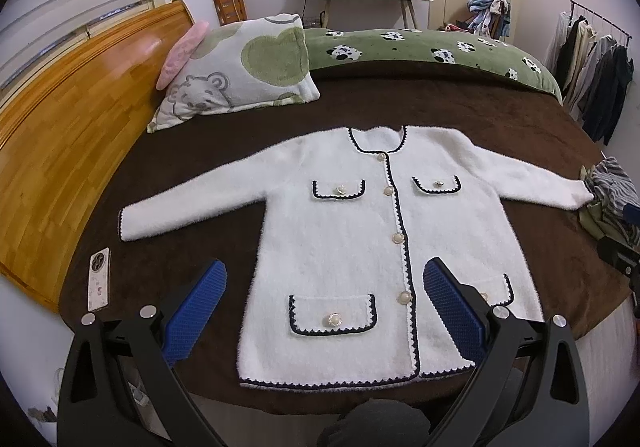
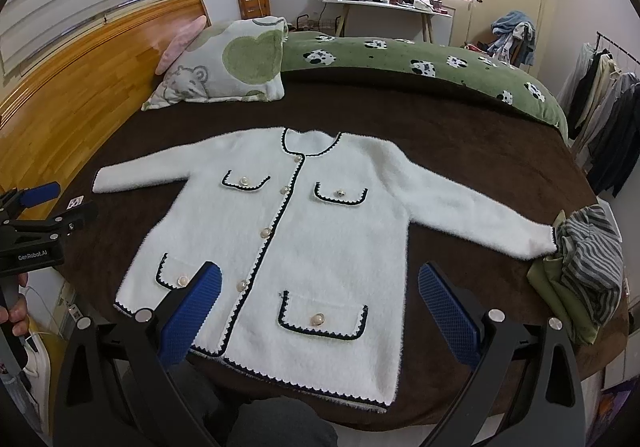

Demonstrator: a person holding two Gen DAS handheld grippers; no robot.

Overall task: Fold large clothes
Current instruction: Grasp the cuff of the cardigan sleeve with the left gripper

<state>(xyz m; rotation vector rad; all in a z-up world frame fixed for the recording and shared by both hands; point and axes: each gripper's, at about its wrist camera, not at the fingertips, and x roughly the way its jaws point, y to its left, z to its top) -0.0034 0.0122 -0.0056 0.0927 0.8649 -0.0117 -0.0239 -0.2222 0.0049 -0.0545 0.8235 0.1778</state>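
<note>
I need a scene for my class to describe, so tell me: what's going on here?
A person holds a two-finger gripper in each hand over a bed. A white fluffy cardigan with navy trim lies flat and buttoned on the brown blanket, sleeves spread. The left gripper and right gripper are both open above the hem, holding nothing. No fold has been made yet. A phone lies near one sleeve; a pile of striped clothes touches the other cuff.
</note>
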